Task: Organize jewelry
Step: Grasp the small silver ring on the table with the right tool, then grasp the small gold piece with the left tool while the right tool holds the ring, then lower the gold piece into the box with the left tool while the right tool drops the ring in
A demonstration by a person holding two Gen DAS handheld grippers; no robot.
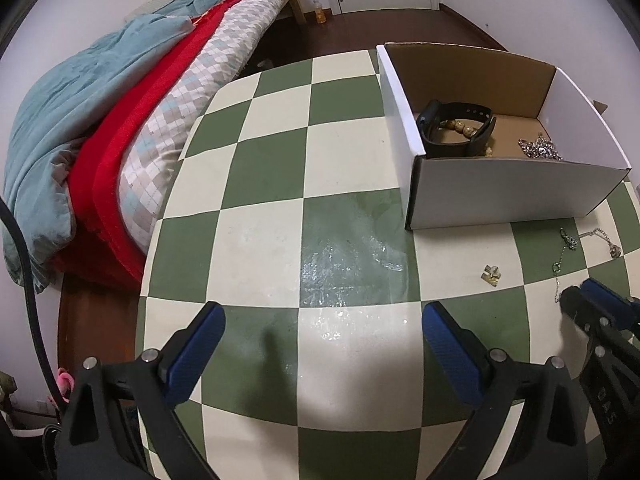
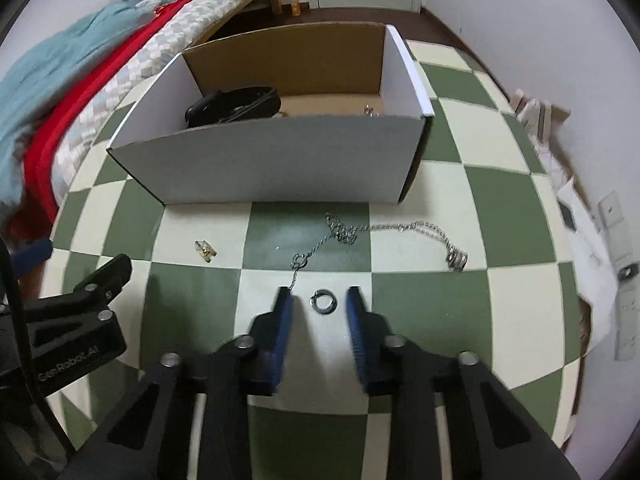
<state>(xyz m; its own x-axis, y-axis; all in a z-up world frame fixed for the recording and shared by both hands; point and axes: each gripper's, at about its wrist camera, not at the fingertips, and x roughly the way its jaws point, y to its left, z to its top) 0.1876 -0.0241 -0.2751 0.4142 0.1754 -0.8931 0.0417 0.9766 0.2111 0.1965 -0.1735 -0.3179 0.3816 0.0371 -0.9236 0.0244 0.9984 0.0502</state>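
A white cardboard box (image 2: 280, 160) stands on the green-and-cream checked table; it also shows in the left wrist view (image 1: 516, 192). Inside lie a black watch (image 1: 456, 128), a beaded bracelet (image 1: 460, 126) and a silver chain pile (image 1: 540, 148). In front of the box lie a silver chain necklace (image 2: 384, 228), a small gold piece (image 2: 206, 251) and a silver ring (image 2: 321, 301). My right gripper (image 2: 320, 300) is open with the ring between its fingertips. My left gripper (image 1: 324, 320) is open and empty over bare table.
A bed with teal, red and checked bedding (image 1: 120, 120) lies left of the table. Papers and cardboard (image 2: 592, 240) lie off the table's right edge. A small bottle (image 1: 320, 12) stands on the floor near a white door.
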